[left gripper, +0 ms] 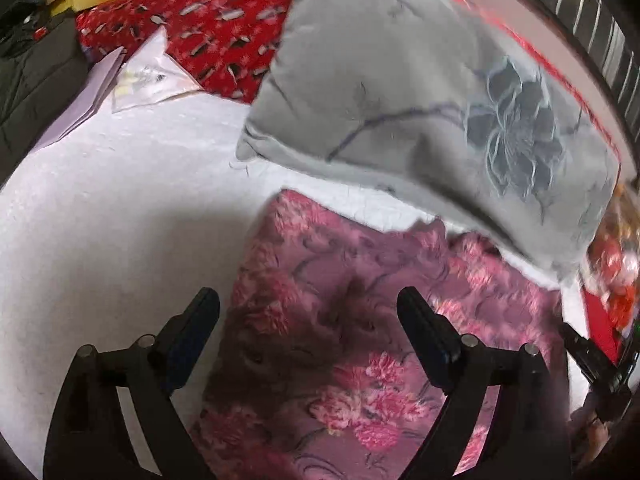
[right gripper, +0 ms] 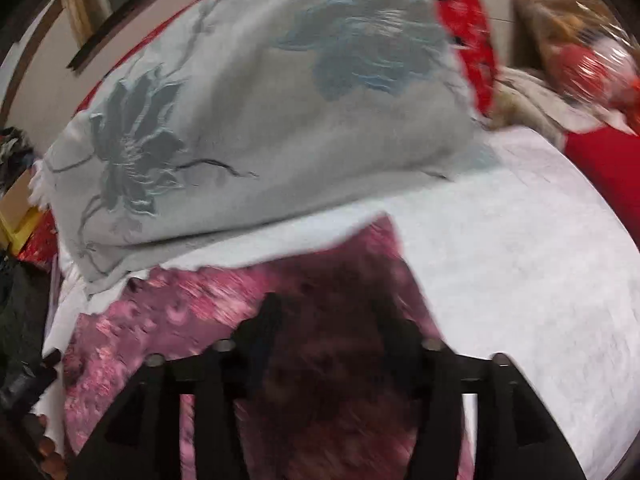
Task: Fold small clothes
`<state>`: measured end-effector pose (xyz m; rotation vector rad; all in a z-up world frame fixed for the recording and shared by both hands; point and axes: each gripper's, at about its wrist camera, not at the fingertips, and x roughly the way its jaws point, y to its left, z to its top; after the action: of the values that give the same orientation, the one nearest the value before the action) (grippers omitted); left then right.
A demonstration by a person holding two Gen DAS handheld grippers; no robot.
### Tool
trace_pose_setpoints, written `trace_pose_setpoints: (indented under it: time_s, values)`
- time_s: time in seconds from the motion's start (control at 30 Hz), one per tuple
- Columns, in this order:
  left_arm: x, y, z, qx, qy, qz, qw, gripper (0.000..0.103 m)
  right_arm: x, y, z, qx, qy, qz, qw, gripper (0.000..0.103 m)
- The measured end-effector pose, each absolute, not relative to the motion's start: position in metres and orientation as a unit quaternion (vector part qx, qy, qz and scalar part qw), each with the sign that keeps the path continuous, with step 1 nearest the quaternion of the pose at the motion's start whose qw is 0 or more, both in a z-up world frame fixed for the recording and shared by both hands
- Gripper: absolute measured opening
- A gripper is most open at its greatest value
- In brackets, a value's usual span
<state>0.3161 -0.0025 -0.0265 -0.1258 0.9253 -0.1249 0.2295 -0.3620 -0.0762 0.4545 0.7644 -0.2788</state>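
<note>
- Pink floral garment (left gripper: 360, 320) is seen laid flat on the white bedcover (left gripper: 120, 220), just below the grey pillow (left gripper: 420, 100).
- Left gripper (left gripper: 308, 316): fingers spread apart, nothing held; the garment's left edge lies between them.
- Right gripper (right gripper: 324, 320): fingers apart over the garment (right gripper: 192, 312), blurred; contact cannot be told.
- Only the left view shows white papers (left gripper: 152, 76) against a red patterned cloth (left gripper: 224, 28).
- Only the right view shows a wrapped red bundle (right gripper: 592, 60) beyond the pillow (right gripper: 260, 120).
</note>
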Motion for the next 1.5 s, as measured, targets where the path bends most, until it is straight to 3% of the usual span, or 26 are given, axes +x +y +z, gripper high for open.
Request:
trace_pose_setpoints:
  time_s: [0.1,0.33,0.4,0.47,0.53,0.63,0.67,0.93,1.1,1.2,1.23,1.37,1.43,1.5]
  values:
    - [0.324,-0.016,-0.057,0.004,0.487,-0.028,0.873,0.093,0.218,-0.361,-0.090,0.211,0.358,-0.130,0.900,0.059]
    - [0.316,-0.011,-0.044,0.009,0.461,-0.020,0.887,0.092,0.204,-0.334,-0.063,0.190,0.366,-0.130,0.902,0.064]
    - [0.313,-0.014,-0.045,0.016,0.462,-0.018,0.887,0.092,0.194,-0.311,-0.064,0.164,0.368,-0.106,0.909,0.070]
    - [0.312,-0.014,-0.045,0.017,0.462,-0.019,0.887,0.092,0.197,-0.295,-0.079,0.140,0.402,-0.098,0.900,0.083]
    - [0.309,-0.012,-0.044,0.014,0.462,-0.021,0.886,0.092,0.207,-0.286,-0.085,0.110,0.412,-0.111,0.898,0.086]
    - [0.310,-0.008,-0.045,0.005,0.464,-0.025,0.885,0.092,0.220,-0.281,-0.087,0.100,0.440,-0.114,0.885,0.102]
    - [0.310,-0.008,-0.045,0.003,0.465,-0.025,0.885,0.092,0.225,-0.279,-0.088,0.091,0.450,-0.120,0.880,0.103]
    - [0.309,0.002,-0.030,-0.039,0.452,-0.049,0.890,0.092,0.237,-0.294,-0.079,0.112,0.481,-0.102,0.864,0.101]
    - [0.307,0.018,-0.011,-0.134,0.417,-0.111,0.892,0.092,0.252,-0.359,-0.044,0.195,0.410,-0.158,0.877,0.102]
    - [0.313,0.012,-0.018,-0.146,0.421,-0.129,0.886,0.092,0.270,-0.395,-0.055,0.239,0.410,-0.185,0.861,0.097]
    - [0.317,0.006,-0.025,-0.134,0.431,-0.121,0.884,0.092,0.274,-0.402,-0.060,0.242,0.410,-0.190,0.858,0.090]
    - [0.330,-0.022,-0.061,-0.009,0.484,-0.024,0.875,0.093,0.293,-0.403,-0.094,0.176,0.452,-0.211,0.848,0.088]
    - [0.327,-0.020,-0.057,-0.018,0.477,-0.024,0.878,0.092,0.295,-0.388,-0.084,0.120,0.453,-0.222,0.855,0.088]
    - [0.324,-0.012,-0.044,-0.053,0.477,-0.049,0.876,0.092,0.291,-0.377,-0.071,0.115,0.451,-0.190,0.864,0.077]
